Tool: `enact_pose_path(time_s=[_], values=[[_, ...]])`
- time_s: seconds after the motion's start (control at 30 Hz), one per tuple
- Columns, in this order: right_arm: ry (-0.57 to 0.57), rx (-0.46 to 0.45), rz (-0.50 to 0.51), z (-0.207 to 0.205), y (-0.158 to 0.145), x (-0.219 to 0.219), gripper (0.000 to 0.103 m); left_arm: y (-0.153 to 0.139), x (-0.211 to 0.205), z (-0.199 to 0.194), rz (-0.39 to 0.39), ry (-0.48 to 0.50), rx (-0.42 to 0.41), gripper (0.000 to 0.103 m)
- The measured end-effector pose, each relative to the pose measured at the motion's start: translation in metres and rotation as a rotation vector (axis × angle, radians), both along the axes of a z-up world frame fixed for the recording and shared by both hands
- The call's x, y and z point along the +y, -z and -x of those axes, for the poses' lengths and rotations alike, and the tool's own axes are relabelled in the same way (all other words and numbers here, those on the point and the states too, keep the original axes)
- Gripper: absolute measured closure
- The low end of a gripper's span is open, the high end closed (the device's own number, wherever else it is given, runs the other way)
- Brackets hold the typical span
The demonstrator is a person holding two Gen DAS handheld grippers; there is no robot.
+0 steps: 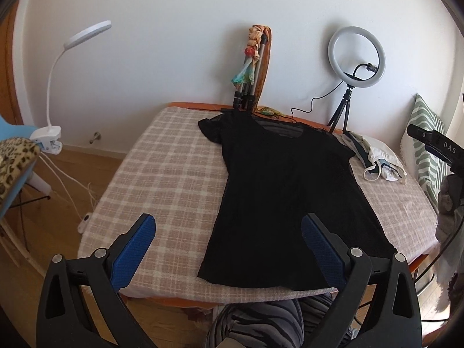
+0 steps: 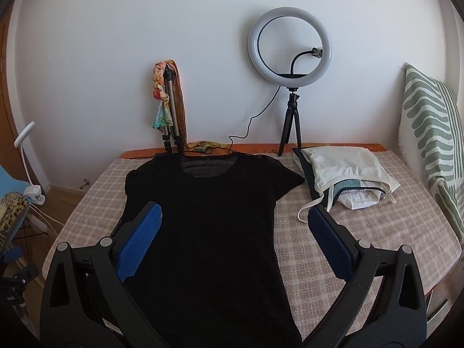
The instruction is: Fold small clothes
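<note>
Black t-shirt (image 1: 278,188) lies flat, centre of frame on the checked cover (image 1: 162,174), neck toward the wall. Your left gripper (image 1: 229,243) is wide open w/ nothing gripped, hovering over the shirt's lower-left hem. Your right gripper (image 2: 235,240) is also open & empty, above the shirt's mid/right side. White bag (image 2: 348,174) sits right of centre.

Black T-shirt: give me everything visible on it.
The black T-shirt is short-sleeved, of thin, slightly sheer-looking fabric with a wide scoop neck at the far end. It lies flat and unfolded on the checked bedcover, sleeves spread, hem toward the near edge. A black cable seems to run just behind its collar. The pile of pale clothes sits close by its right sleeve. Neither gripper holds it.
</note>
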State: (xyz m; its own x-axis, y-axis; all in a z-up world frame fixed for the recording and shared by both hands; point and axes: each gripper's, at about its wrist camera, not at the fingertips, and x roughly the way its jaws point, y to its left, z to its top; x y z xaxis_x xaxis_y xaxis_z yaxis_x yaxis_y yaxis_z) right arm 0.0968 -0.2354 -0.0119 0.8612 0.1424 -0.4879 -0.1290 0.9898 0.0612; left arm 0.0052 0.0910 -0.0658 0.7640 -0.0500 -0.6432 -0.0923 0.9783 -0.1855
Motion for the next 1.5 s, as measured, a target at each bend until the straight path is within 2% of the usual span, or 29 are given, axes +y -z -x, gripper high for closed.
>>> enact_pose_path(time_s=[0.17, 0.23, 0.3, 0.47, 0.57, 0.67, 0.8, 0.93, 1.1, 1.27, 1.33, 1.4, 1.5], values=[[-0.104, 0.042, -0.011, -0.039, -0.008, 0.041, 0.014, 0.040, 0.026, -0.003, 0.146, 0.012, 0.081, 0.016], [-0.142, 0.054, -0.004, -0.053, -0.009, 0.061, 0.014, 0.053, 0.030, -0.004, 0.185, 0.025, 0.103, 0.026], [-0.182, 0.066, 0.006, -0.067, -0.010, 0.082, 0.014, 0.063, 0.030, -0.008, 0.190, 0.031, 0.126, 0.036], [-0.273, 0.135, -0.011, -0.106, -0.009, 0.132, 0.014, 0.076, 0.030, -0.012, 0.203, 0.062, 0.150, 0.037], [-0.332, 0.193, -0.042, -0.132, -0.005, 0.162, 0.014, 0.081, 0.025, -0.014, 0.167, 0.080, 0.148, 0.037], [-0.364, 0.214, -0.029, -0.157, 0.002, 0.193, 0.015, 0.091, 0.026, -0.016, 0.170, 0.077, 0.164, 0.043], [-0.401, 0.257, 0.032, -0.190, 0.021, 0.237, 0.018, 0.101, 0.027, -0.015, 0.196, 0.080, 0.168, 0.046], [-0.428, 0.339, 0.022, -0.228, 0.045, 0.268, 0.023, 0.108, 0.022, -0.017, 0.193, 0.092, 0.170, 0.052], [-0.458, 0.424, 0.024, -0.269, 0.078, 0.299, 0.023, 0.121, 0.027, -0.021, 0.261, 0.074, 0.183, 0.061], [-0.457, 0.489, 0.049, -0.298, 0.112, 0.324, 0.023, 0.119, 0.023, -0.023, 0.239, 0.090, 0.169, 0.063], [-0.457, 0.510, 0.059, -0.307, 0.124, 0.333, 0.023, 0.120, 0.023, -0.024, 0.249, 0.098, 0.167, 0.067], [-0.451, 0.529, 0.071, -0.315, 0.136, 0.340, 0.023, 0.122, 0.025, -0.025, 0.276, 0.099, 0.161, 0.077], [-0.457, 0.557, 0.092, -0.324, 0.153, 0.350, 0.023, 0.123, 0.026, -0.026, 0.288, 0.102, 0.159, 0.083]])
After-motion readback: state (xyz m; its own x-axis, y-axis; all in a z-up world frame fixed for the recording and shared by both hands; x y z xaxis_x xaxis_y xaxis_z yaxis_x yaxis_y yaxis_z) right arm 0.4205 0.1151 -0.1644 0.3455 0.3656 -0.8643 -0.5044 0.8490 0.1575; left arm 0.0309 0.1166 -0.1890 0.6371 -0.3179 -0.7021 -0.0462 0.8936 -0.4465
